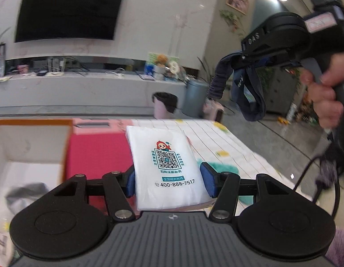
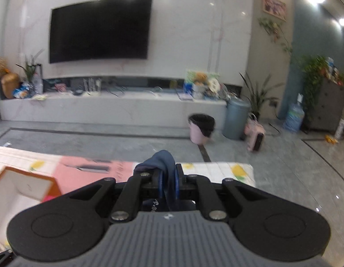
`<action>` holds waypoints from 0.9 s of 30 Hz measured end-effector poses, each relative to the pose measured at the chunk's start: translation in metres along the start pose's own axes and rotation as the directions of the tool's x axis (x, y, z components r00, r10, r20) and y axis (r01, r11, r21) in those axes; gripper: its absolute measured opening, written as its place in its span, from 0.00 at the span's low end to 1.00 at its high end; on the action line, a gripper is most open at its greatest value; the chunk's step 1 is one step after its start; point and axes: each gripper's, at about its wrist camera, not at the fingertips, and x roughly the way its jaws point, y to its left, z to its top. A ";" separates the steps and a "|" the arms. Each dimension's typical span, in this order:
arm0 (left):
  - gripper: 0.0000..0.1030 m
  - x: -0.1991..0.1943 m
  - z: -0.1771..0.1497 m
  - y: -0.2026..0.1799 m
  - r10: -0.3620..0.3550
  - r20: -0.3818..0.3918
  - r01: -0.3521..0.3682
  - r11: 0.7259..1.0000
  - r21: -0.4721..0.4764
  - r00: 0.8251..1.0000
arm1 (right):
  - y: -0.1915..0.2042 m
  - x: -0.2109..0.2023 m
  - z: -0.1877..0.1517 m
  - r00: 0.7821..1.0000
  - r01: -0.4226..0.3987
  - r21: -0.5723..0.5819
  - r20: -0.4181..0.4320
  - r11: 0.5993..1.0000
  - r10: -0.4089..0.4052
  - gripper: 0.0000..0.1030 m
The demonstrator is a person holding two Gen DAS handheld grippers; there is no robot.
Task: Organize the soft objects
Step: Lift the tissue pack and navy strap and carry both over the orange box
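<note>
Both hands are loaded right now. The left hand-held gripper (image 1: 168, 181) has its 2 blue pads squeezed against the sides of a white tissue pack (image 1: 166, 166), jaws about half spread because the pack is that wide. It's held up above the tabletop (image 1: 216, 138), right beside the open cardboard box (image 1: 27, 151) with the orange rim.

The right hand-held gripper (image 2: 168, 185) is pinched nearly closed on a dark blue cloth (image 2: 164, 159). In the left view that cloth dangles well clear of the tabletop, off to the right.

My guess is both things go into the box. To do it well, I'd drop them 1 at a time, tissue pack first since it's closest. Bring it over the opening, lower it, then let go so it lands flat. Keep the cloth high until then, because the hanging tail could snag the box rim. There's already something grey in the box, too blurry to identify.
</note>
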 end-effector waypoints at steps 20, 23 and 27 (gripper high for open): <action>0.64 -0.018 0.044 0.177 0.274 -0.140 -0.300 0.928 -0.221 0.951 | 0.193 0.009 0.008 0.926 -0.378 -0.100 -0.071 0.921 0.372 0.08; 0.64 -0.003 0.028 0.190 0.300 -0.256 -0.359 0.906 -0.225 0.919 | 0.218 0.015 -0.004 0.911 -0.412 -0.113 -0.089 0.904 0.404 0.08; 0.64 0.007 0.012 0.198 0.366 -0.364 -0.436 0.890 -0.131 0.857 | 0.242 0.025 -0.018 0.890 -0.451 -0.088 -0.118 0.888 0.440 0.08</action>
